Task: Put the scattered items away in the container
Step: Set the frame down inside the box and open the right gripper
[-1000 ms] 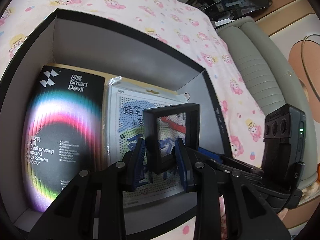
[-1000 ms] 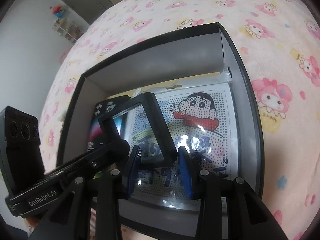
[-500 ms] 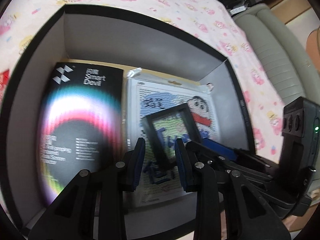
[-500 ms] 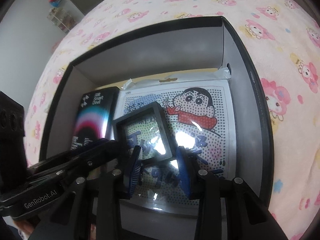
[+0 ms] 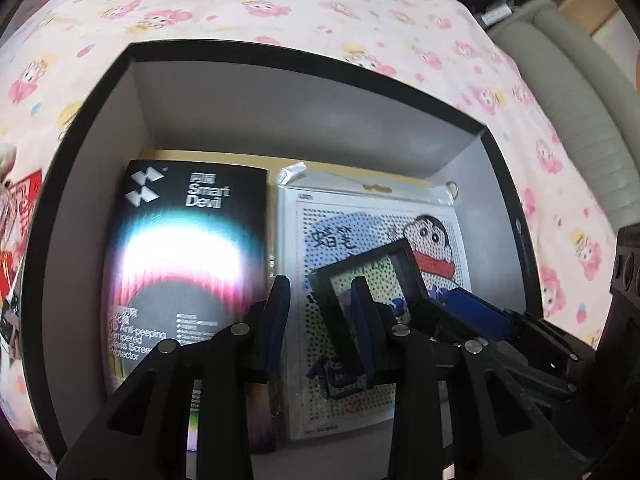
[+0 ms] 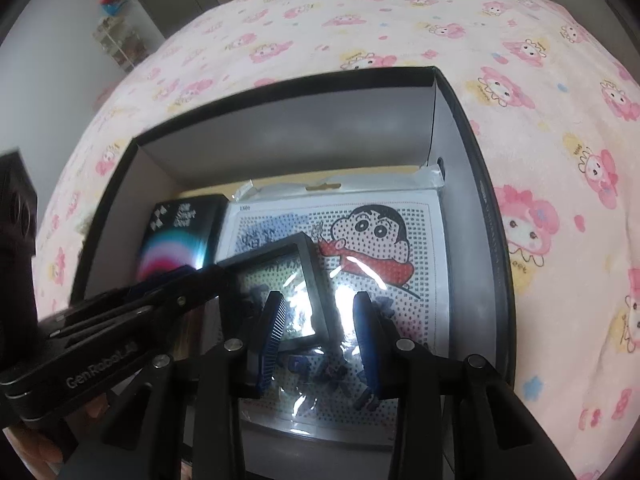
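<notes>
Left gripper (image 5: 320, 296), black with blue pads: jaws partly spread; the left edge of the small black square frame with a clear window (image 5: 376, 270) lies between them. Whether the pads press it cannot be told.
Right gripper (image 6: 318, 304), same make: jaws partly spread over the frame's right edge. Grip likewise cannot be told.
Frame: inside the container, tilted, resting over the cartoon-boy dotted craft kit in a clear plastic bag (image 5: 438, 236).
Black rectangular "Smart Devil" screen-protector pack (image 5: 188, 240): flat, just beside the kit.
Black cardboard box with grey inner walls (image 5: 280, 120): holds all three.
Pink cartoon-print bedsheet (image 5: 280, 0): beneath the box.
</notes>
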Demonstrator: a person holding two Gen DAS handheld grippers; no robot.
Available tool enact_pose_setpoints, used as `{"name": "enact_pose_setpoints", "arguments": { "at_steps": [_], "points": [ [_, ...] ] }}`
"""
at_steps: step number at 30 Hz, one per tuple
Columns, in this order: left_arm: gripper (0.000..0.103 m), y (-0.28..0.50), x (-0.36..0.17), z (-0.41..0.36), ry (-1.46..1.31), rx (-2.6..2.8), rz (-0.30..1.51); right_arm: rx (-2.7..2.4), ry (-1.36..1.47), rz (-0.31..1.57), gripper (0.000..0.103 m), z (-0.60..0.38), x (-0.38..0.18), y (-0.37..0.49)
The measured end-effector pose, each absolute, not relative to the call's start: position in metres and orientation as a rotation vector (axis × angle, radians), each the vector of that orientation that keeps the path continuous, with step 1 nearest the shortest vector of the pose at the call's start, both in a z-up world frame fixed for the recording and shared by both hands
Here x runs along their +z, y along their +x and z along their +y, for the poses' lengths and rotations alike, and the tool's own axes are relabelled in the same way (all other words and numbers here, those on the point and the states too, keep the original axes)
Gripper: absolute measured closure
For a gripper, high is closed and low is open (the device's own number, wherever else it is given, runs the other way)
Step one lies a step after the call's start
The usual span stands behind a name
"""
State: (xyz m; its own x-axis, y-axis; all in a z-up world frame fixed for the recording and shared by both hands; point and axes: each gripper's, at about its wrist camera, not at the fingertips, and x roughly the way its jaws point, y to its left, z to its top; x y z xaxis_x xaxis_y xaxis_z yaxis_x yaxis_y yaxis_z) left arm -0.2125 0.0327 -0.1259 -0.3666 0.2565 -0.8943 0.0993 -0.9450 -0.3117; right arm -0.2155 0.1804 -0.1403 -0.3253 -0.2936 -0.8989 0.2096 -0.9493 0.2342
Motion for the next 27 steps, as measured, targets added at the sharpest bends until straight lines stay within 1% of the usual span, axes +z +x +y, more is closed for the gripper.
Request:
{"name": "enact_pose_setpoints", "arguments": {
  "at_steps": [1,3,6,10,11,16,19,21,24,27],
  "points": [
    [0.074,-0.213,-0.126,0.035,-1.722,2.470,-0.455,-2.325,1.613,-0.101,0.074,0.181,-0.140,-0.216],
    [0.074,-0.213,-0.123,0.036,-1.721,2.463,-0.449,-2.296,1.623,-0.128,0.074,0.183,-0.139,-0.218],
    [0.074,-0.210,-0.114,0.031,-1.687,2.501,-0.469,-2.255,1.602,-0.246,0.075,0.190,-0.131,-0.219],
    [0.074,-0.211,-0.105,0.024,-1.661,2.545,-0.452,-2.263,1.461,-0.412,0.074,0.208,-0.113,-0.221],
    [0.074,-0.214,-0.105,0.023,-1.666,2.546,-0.454,-2.277,1.453,-0.425,0.074,0.211,-0.111,-0.223],
    [0.074,-0.234,-0.122,0.038,-1.774,2.480,-0.432,-2.359,1.488,-0.319,0.074,0.208,-0.114,-0.224],
    [0.074,-0.241,-0.134,0.048,-1.826,2.417,-0.425,-2.364,1.492,-0.353,0.074,0.214,-0.113,-0.222],
    [0.074,-0.243,-0.136,0.060,-1.821,2.359,-0.396,-2.392,1.481,-0.344,0.074,0.218,-0.109,-0.224],
    [0.074,-0.239,-0.135,0.077,-1.798,2.225,-0.376,-2.425,1.483,-0.275,0.075,0.222,-0.105,-0.223],
    [0.074,-0.240,-0.125,0.081,-1.763,2.310,-0.290,-2.438,1.485,-0.266,0.076,0.225,-0.102,-0.222]
  ]
}}
